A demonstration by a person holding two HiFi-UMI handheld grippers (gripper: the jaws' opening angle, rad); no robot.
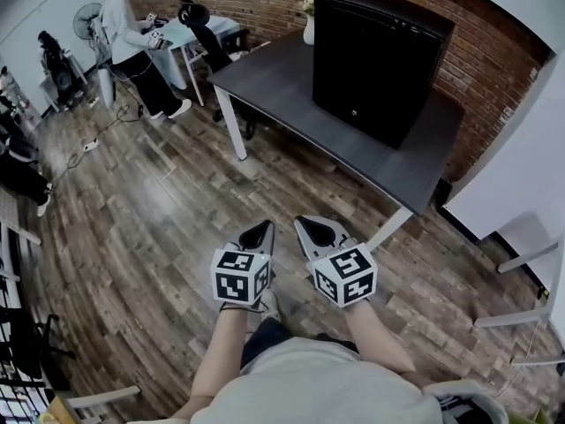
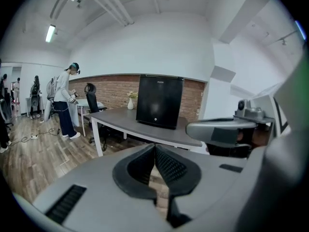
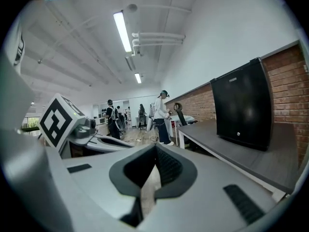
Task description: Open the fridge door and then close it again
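Observation:
A black mini fridge (image 1: 380, 60) stands on a dark grey table (image 1: 282, 91), its door closed; it also shows in the left gripper view as the fridge (image 2: 159, 101) and in the right gripper view as the fridge (image 3: 240, 105). My left gripper (image 1: 262, 235) and right gripper (image 1: 316, 233) hang side by side over the wooden floor, short of the table's near edge. Both are shut with nothing between the jaws. In the left gripper view the left gripper (image 2: 155, 151) points toward the table; the right gripper (image 3: 155, 153) points along its front edge.
A white vase (image 1: 309, 30) stands on the table behind the fridge, by the brick wall (image 1: 494, 69). A person in white (image 1: 132, 42) stands at a small desk at the back left with an office chair (image 1: 205, 35). White furniture frames (image 1: 521, 263) stand right.

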